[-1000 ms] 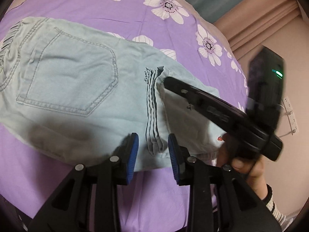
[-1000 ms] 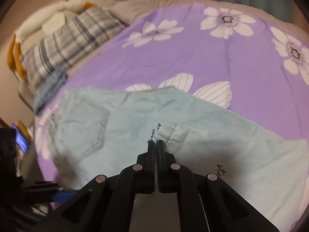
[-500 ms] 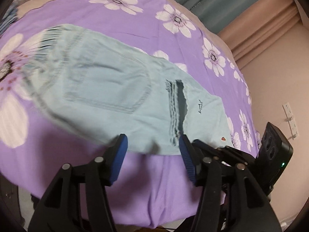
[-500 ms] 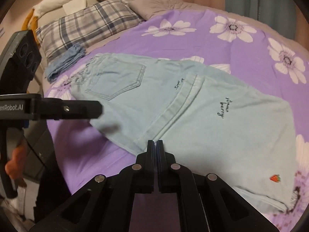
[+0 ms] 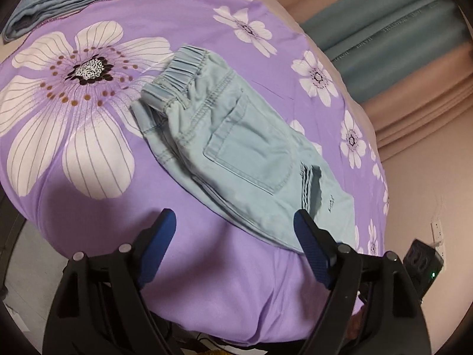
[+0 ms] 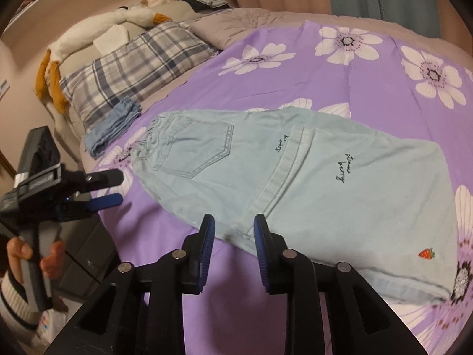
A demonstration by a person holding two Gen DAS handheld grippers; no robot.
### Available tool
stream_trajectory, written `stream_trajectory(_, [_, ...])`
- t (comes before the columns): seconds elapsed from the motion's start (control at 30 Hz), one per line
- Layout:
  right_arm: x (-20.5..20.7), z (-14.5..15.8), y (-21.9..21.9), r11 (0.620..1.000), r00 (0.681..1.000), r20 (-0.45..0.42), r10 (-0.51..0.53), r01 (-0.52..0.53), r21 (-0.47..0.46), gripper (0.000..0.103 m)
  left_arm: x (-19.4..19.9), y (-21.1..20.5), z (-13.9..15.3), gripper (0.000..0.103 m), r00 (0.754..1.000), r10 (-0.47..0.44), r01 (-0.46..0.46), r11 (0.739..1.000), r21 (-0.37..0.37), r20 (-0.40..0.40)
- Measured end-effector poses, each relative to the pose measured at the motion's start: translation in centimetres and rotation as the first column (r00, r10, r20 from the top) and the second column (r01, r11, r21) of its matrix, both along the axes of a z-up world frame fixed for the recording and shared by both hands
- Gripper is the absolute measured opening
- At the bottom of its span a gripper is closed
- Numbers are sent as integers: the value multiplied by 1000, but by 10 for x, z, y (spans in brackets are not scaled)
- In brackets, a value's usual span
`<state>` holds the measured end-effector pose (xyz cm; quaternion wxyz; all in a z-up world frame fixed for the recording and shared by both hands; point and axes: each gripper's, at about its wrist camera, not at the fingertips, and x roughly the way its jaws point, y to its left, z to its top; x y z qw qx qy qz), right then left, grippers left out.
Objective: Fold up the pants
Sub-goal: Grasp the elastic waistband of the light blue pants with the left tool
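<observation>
Pale blue denim pants (image 6: 310,177) lie folded on a purple flowered bedspread (image 6: 369,82), back pocket up, leg ends turned over the seat. In the left wrist view the pants (image 5: 236,148) stretch from the elastic waistband toward the lower right. My left gripper (image 5: 235,230) hovers over the bed's near edge, its jaws opening, nothing between them; it also shows at the left edge as the left gripper (image 6: 113,186). My right gripper (image 6: 233,227) hangs just above the pants' near edge, jaws opening, pads apart and empty.
A folded blue garment (image 6: 113,127) lies beside a plaid pillow (image 6: 133,68), with a plush toy (image 6: 97,26) behind. A person's hand (image 6: 35,254) grips the left tool. Curtains (image 5: 399,44) and a wall socket (image 5: 437,230) stand beyond the bed.
Both grippers have drawn back from the pants toward the bed's near edge. The left one slid toward the waistband side and opened wide. The right one went from shut to slightly open.
</observation>
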<state>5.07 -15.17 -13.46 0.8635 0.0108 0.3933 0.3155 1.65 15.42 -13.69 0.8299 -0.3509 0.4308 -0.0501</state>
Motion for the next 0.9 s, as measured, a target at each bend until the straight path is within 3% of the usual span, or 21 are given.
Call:
stream_trajectory(0.23, [-2, 0, -17, 999, 999, -26, -38, 39, 29, 28, 15, 5, -19, 81, 999, 40, -41, 997, -58, -24])
stream_trajectory(0.5, [5, 7, -36, 991, 993, -47, -107, 110, 73, 31, 30, 20, -27, 82, 992, 123, -119, 984, -130, 25])
stream_trajectory(0.9, [27, -6, -28, 986, 984, -89, -156, 161, 51, 34, 62, 34, -29, 83, 983, 175, -166, 975, -149, 51])
